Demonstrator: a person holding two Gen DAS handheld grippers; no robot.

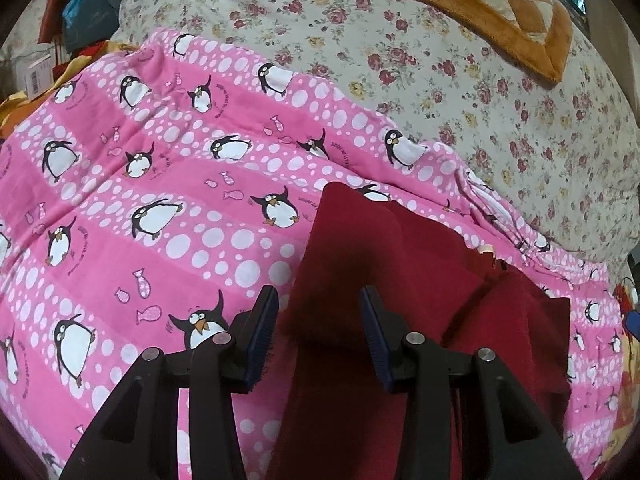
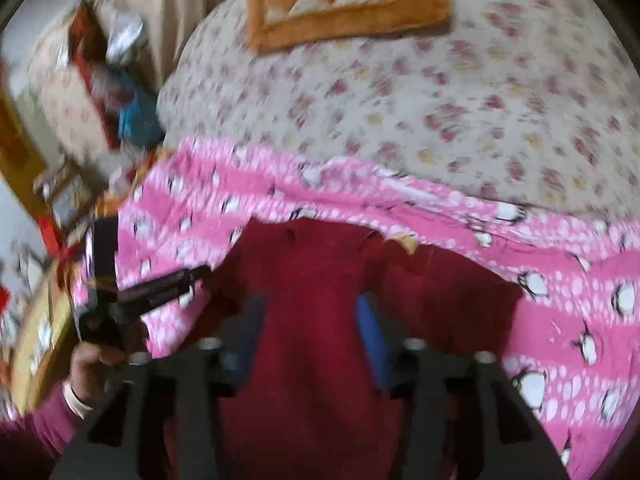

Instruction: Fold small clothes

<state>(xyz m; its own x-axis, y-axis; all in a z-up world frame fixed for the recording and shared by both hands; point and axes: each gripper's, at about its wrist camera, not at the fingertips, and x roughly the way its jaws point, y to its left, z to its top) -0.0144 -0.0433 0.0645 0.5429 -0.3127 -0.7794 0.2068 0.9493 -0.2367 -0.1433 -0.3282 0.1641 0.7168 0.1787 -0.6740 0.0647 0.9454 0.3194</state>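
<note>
A dark red garment (image 1: 360, 248) lies on a pink penguin-print blanket (image 1: 160, 184). In the left wrist view my left gripper (image 1: 320, 336) has a thick raised fold of this garment filling the gap between its blue pads, at the garment's near left edge. The right wrist view is blurred. There the left gripper (image 2: 204, 271) meets the left edge of the red garment (image 2: 320, 260). My right gripper (image 2: 310, 320) hovers above the garment's middle with its pads apart and nothing pinched between them.
Behind the pink blanket (image 2: 560, 320) a floral quilt (image 1: 440, 80) covers the bed, with an orange checkered mat (image 1: 500, 4) on it. A person's hand (image 2: 88, 364) in a maroon sleeve (image 2: 36, 432) holds the left gripper. Boxes and a blue bag (image 2: 136, 120) crowd the far left.
</note>
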